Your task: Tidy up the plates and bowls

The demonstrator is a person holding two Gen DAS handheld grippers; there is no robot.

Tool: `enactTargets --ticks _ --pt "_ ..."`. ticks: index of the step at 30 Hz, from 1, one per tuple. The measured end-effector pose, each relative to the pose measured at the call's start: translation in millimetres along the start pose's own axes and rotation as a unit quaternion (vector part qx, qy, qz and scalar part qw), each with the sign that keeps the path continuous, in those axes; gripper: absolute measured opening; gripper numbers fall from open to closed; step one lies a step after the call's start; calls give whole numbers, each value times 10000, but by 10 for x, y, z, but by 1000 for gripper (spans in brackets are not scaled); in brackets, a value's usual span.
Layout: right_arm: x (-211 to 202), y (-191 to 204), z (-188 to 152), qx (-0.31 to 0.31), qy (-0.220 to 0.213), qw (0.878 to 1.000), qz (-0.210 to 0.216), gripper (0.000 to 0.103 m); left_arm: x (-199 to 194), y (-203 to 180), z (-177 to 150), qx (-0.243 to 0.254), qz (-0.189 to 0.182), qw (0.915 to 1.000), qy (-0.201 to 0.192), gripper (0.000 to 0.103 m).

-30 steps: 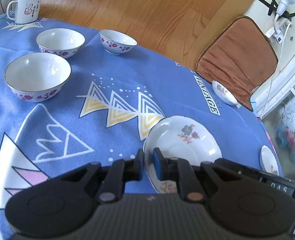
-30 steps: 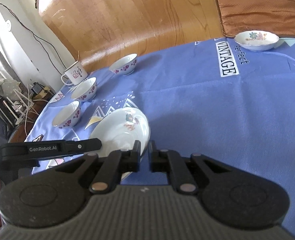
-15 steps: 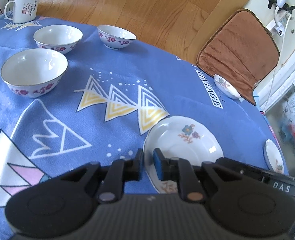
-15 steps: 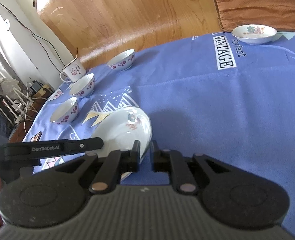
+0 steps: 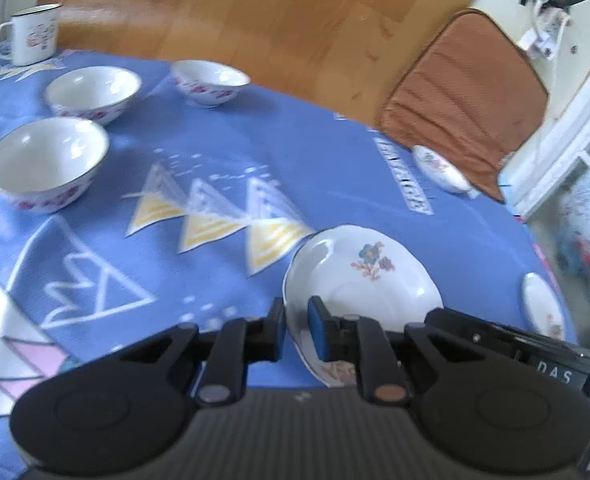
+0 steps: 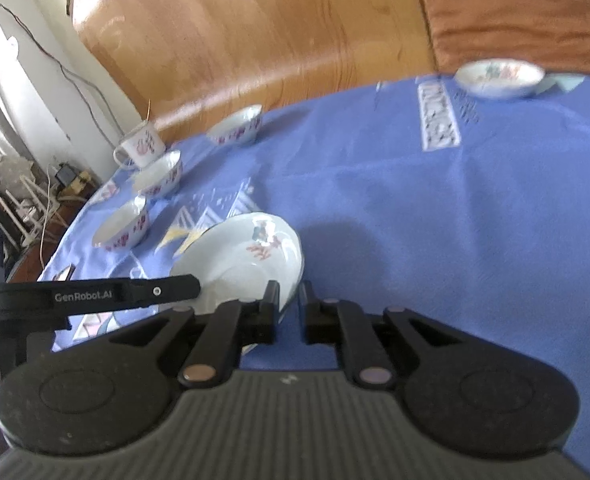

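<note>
A round table under a blue patterned cloth [image 5: 223, 152] stands on a wooden plank floor [image 5: 279, 20]. Beyond its far edge lies a brown cushion [image 5: 471, 92]. A white wall [image 6: 35, 80] carries a trailing black cable [image 6: 67, 72]. Daylight brightens the floor.

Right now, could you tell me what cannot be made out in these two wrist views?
- Near edge of plate: both views, behind left gripper and right gripper, jaws closing around its rim.
- Lettering on tablecloth: both views, blurred.
- Print on mug: left view, blurred.
- Lower part of small dish: left view, behind right gripper.
</note>
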State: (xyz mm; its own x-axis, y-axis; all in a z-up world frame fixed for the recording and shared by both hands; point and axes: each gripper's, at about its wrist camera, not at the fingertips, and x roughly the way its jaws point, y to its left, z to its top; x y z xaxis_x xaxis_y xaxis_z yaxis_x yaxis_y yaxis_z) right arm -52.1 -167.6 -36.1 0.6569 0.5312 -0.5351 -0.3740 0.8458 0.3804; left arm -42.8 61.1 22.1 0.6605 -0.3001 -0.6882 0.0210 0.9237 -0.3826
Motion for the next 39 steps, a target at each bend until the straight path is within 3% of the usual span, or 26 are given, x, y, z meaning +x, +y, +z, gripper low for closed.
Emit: enactTargets --ticks 5,11,16,22,27,33,35,36,39 --pt "-165 -187 7 81 -283 9992 -274 12 177 -389 63 444 -18 9990 94 13" --pt "-575 -605 -8 603 -772 9931 -640 12 411 -1078 161 1164 -493 9918 199 13" --pt "-1035 -958 -28 796 -1370 9784 -1328 12 695 -1792 191 1704 -952 9804 258 13" --pt "-1350 -1457 -138 1245 -1646 9593 -1928 12 1210 -2408 103 1942 -1328 9695 684 13" --pt "-1405 -1722 -245 1536 -1644 9511 -2114 12 1479 -2623 3 2001 -1297 9671 881 14" --pt "-1378 -1708 -267 1455 -1736 9501 -2144 16 1577 -2645 -10 1978 -1229 9683 900 17" --pt "-1371 -1700 -267 1394 -1796 9484 -2208 18 1540 -2663 -20 2054 -1169 9686 774 23" --pt "-1369 -1686 -275 1372 -1846 9477 -2210 24 1529 -2687 -17 2086 -1153 9685 717 31" --pt "-1396 -1653 -274 1257 -1991 9402 -2460 38 1452 -2680 2 2111 -1186 9684 602 37"
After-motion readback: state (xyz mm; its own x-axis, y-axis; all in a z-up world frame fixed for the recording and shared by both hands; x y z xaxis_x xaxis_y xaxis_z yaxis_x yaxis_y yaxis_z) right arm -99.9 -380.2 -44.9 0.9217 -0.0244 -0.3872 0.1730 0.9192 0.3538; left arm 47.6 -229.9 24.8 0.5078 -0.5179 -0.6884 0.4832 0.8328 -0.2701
